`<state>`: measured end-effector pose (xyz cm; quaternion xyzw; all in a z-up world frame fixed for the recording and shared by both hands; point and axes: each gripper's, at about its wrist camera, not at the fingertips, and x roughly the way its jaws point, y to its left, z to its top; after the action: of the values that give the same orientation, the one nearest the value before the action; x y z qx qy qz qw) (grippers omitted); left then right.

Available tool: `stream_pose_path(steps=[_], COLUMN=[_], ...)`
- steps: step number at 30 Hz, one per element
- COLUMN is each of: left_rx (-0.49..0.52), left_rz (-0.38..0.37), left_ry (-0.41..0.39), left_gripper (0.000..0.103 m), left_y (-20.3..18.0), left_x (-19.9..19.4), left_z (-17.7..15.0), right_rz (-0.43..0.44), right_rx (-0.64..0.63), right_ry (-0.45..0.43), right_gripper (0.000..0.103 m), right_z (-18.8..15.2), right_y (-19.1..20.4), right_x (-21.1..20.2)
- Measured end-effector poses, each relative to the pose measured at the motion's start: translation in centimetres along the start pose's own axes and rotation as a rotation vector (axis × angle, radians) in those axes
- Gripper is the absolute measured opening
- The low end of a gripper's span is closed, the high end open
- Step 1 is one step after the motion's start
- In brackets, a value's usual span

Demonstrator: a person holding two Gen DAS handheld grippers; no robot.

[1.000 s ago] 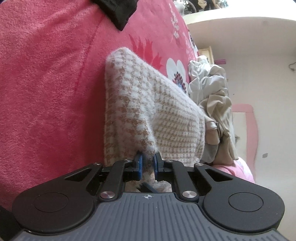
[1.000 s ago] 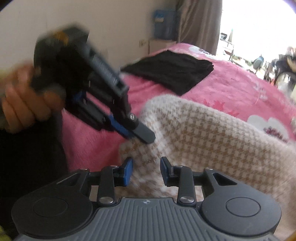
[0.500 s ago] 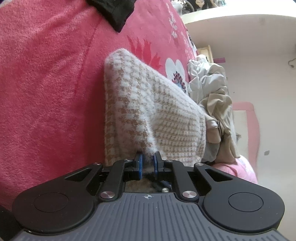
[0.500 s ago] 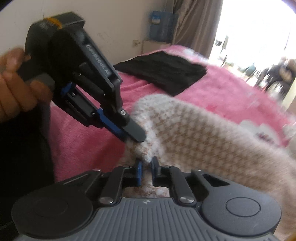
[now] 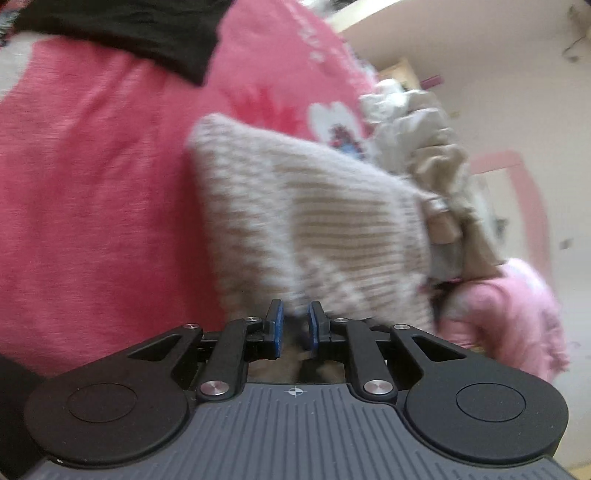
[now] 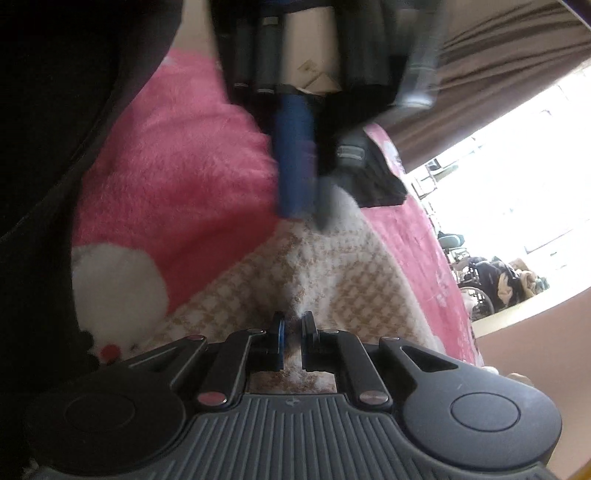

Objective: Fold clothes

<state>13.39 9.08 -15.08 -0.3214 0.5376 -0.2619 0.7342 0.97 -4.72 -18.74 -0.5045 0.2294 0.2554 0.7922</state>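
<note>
I have both grippers pinched on the houndstooth knit (image 5: pixel 314 221) — left gripper (image 5: pixel 294 321) and right gripper (image 6: pixel 291 332) each nipping its near edge at 6 o'clock on the pink blanket (image 5: pixel 92 203). It looks soft, fluffy, floppy — I'd keep hold at the corners.

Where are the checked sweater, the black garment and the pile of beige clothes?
checked sweater (image 5: pixel 332 221), left wrist view, middle of its knit surface.
black garment (image 5: pixel 147 33), left wrist view, its flat top near the upper edge.
pile of beige clothes (image 5: pixel 436 147), left wrist view, crumpled fabric beside the sweater.
</note>
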Motion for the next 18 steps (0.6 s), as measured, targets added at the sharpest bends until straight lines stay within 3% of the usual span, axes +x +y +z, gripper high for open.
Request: stream_pose_path(steps=[3, 5, 9, 13, 16, 18], left_rx=[0.004, -0.029, -0.183, -0.205, -0.157, -0.147], left_rz=[0.002, 0.070, 0.062, 0.062, 0.089, 0.099], left_ry=[0.037, 0.085, 0.135, 0.141, 0.142, 0.141], left_gripper=[0.013, 0.012, 0.009, 0.008, 0.009, 0.008], left_y=[-0.9, -0.2, 3.0, 3.5, 2.8, 2.7], left_x=[2.9, 5.4, 6.8, 7.0, 7.3, 7.3], left_z=[0.5, 0.6, 0.6, 0.9, 0.9, 0.8], right_rz=[0.023, 0.055, 0.136, 0.240, 0.241, 0.253], right_rx=[0.016, 0.056, 0.140, 0.441, 0.707, 0.813], right_ry=[0.011, 0.030, 0.036, -0.018, -0.062, -0.066], right_gripper=[0.009, 0.011, 0.013, 0.013, 0.015, 0.018], right_z=[0.2, -0.1, -2.1, -5.0, -6.8, -7.7], right_y=[0.1, -0.4, -1.8, -7.5, -12.0, -13.3], right_x=[0.1, 0.0, -2.0, -4.9, -5.3, -4.5])
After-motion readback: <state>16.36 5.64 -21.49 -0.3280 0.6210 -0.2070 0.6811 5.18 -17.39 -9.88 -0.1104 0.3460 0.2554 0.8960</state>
